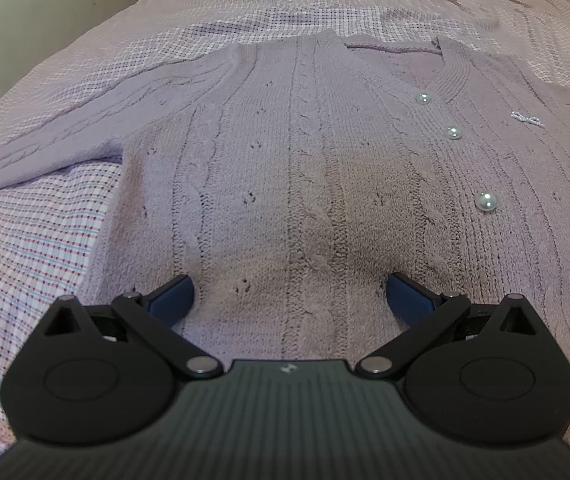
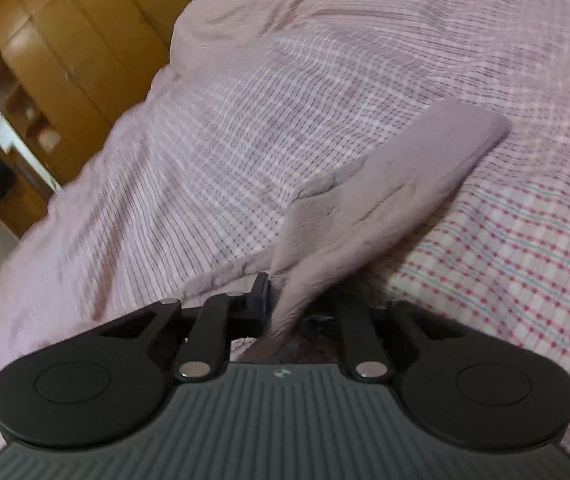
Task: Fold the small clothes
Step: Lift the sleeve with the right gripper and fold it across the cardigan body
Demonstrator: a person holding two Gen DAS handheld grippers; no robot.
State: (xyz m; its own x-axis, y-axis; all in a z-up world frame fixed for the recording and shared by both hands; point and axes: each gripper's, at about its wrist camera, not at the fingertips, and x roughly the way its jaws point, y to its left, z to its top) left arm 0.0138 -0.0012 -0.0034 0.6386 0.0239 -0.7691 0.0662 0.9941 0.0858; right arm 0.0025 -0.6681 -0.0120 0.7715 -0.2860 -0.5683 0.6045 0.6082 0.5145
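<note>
A lilac cable-knit cardigan (image 1: 285, 152) with pearl buttons (image 1: 486, 201) lies flat on the checked bedsheet (image 1: 29, 232), front up, neck away from me. One sleeve (image 1: 65, 136) stretches out to the left. My left gripper (image 1: 289, 296) is open just above the cardigan's lower body, blue pads wide apart, holding nothing. In the right wrist view my right gripper (image 2: 281, 300) is shut on lilac knit fabric, the cardigan's other sleeve (image 2: 385, 192), which is lifted off the sheet and stretches away up and right. The view is motion-blurred.
The bed is covered by a pink and white checked sheet (image 2: 285, 100) with wrinkles toward the far side. A wooden wardrobe (image 2: 57, 40) stands beyond the bed's left edge. A cream wall (image 1: 45, 8) borders the bed in the left wrist view.
</note>
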